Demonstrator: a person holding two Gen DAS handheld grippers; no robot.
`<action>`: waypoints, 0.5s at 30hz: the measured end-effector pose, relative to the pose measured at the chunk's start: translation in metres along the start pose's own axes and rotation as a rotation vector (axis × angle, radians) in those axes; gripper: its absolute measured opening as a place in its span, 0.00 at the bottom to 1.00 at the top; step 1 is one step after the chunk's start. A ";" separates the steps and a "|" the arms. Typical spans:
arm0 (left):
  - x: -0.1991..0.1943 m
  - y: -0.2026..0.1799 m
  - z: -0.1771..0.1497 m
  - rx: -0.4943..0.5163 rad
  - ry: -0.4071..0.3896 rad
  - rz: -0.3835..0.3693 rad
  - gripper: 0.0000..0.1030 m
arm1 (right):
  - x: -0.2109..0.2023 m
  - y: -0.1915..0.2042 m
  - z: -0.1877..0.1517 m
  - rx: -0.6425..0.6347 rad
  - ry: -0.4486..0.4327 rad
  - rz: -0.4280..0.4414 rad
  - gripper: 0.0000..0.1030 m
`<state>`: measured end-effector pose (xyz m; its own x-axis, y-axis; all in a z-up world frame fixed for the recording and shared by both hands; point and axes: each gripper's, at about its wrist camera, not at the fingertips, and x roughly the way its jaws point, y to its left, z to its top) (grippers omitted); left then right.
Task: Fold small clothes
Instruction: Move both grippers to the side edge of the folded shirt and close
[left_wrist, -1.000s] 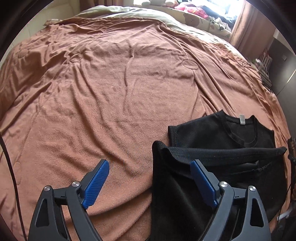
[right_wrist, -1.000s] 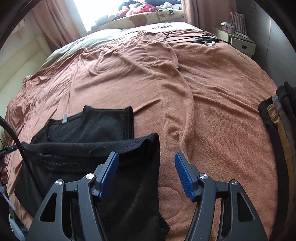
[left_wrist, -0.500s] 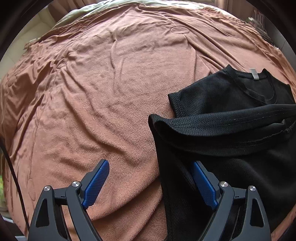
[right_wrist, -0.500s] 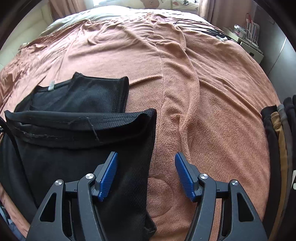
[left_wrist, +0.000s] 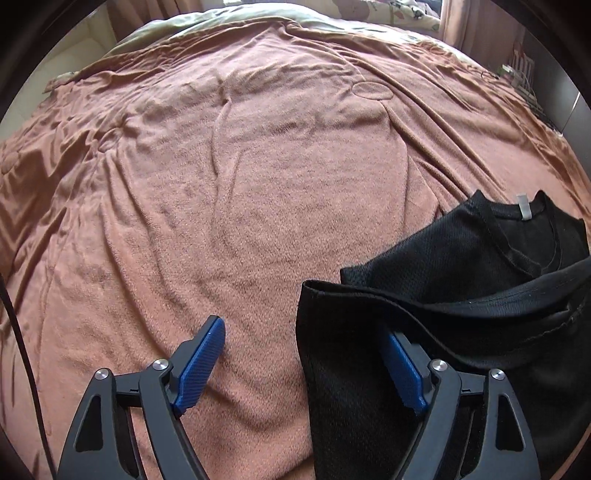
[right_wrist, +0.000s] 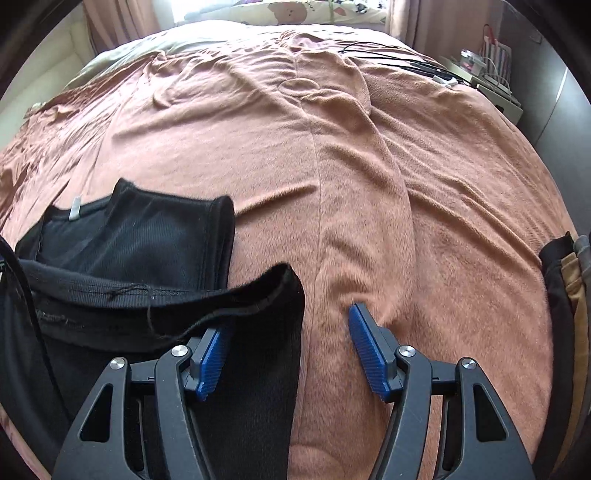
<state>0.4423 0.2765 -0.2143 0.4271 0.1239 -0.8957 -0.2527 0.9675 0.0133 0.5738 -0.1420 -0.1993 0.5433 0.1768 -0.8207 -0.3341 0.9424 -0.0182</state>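
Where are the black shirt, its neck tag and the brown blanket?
shirt (left_wrist: 461, 295), left wrist view, folded-over hem band.
neck tag (left_wrist: 523, 207), left wrist view, white strip at the collar.
blanket (right_wrist: 369, 166), right wrist view, bare wrinkled middle.

Matt black mesh-knit T-shirt (left_wrist: 461, 295) lies on a fuzzy, wrinkled terracotta fleece blanket (left_wrist: 240, 184). Both gripper frames are matt black plastic with shiny metal rivets; ribbed blue pads (right_wrist: 369, 350) line the fingers.
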 end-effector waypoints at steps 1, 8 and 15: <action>0.000 0.003 0.001 -0.021 -0.008 -0.010 0.73 | 0.002 -0.001 0.001 0.007 -0.006 0.004 0.50; 0.000 0.009 0.002 -0.070 -0.007 -0.084 0.50 | 0.003 -0.011 0.001 0.044 -0.009 0.073 0.34; 0.003 0.017 -0.003 -0.099 0.002 -0.123 0.43 | 0.006 -0.037 0.001 0.111 0.000 0.186 0.34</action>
<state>0.4370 0.2929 -0.2177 0.4584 0.0048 -0.8887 -0.2829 0.9488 -0.1408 0.5905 -0.1758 -0.2030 0.4800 0.3506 -0.8042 -0.3417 0.9190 0.1967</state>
